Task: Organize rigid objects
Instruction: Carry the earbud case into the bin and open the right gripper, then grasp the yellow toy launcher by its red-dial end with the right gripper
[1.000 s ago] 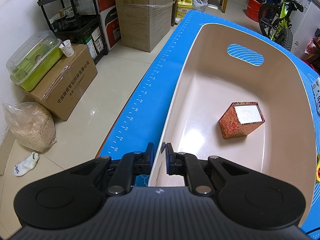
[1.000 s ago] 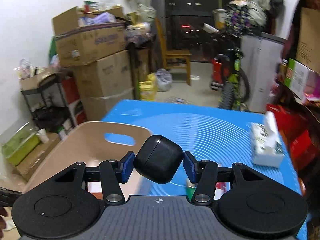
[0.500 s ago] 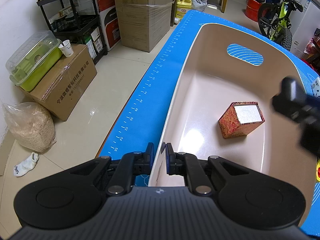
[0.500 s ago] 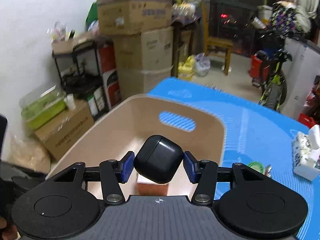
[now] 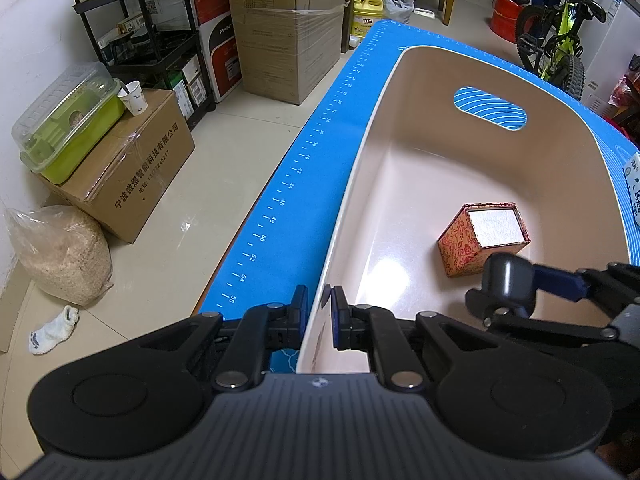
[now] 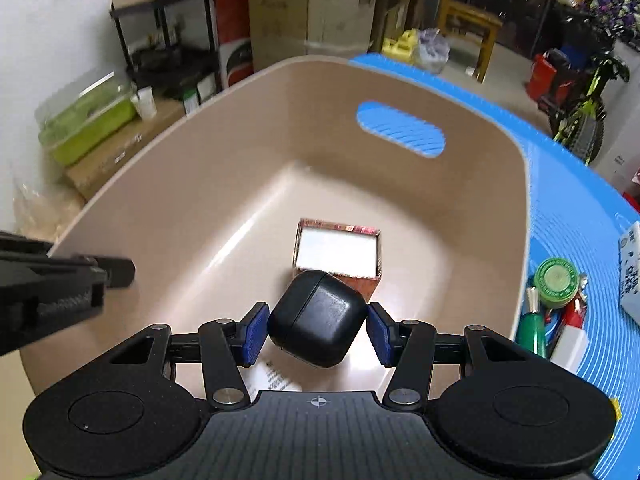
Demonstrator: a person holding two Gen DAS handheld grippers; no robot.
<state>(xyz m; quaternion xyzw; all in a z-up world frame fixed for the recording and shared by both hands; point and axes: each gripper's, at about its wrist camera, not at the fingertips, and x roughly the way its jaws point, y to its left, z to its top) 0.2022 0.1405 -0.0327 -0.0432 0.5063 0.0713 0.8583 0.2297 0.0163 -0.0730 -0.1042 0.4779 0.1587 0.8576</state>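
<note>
A beige tub [image 5: 560,120] [image 6: 240,140] stands on the blue mat [image 5: 304,184]. A red patterned box [image 5: 482,242] [image 6: 338,250] lies on its floor. My left gripper [image 5: 318,312] is shut on the tub's near left rim. My right gripper [image 6: 318,330] is shut on a black earbud case [image 6: 318,318] and holds it inside the tub, above the floor, just in front of the red box. The case [image 5: 508,282] and right gripper also show in the left wrist view at the right.
On the mat right of the tub lie a green round tin [image 6: 558,282], small bottles [image 6: 532,330] and a tissue pack [image 6: 632,268]. Cardboard boxes [image 5: 284,28], a black shelf [image 5: 156,40] and a green container [image 5: 68,120] stand on the floor at left. A bicycle [image 5: 560,36] stands behind.
My right gripper has carried the black case from above the mat over the rim and down into the tub, close to the red box. The left gripper has held still on the rim.
</note>
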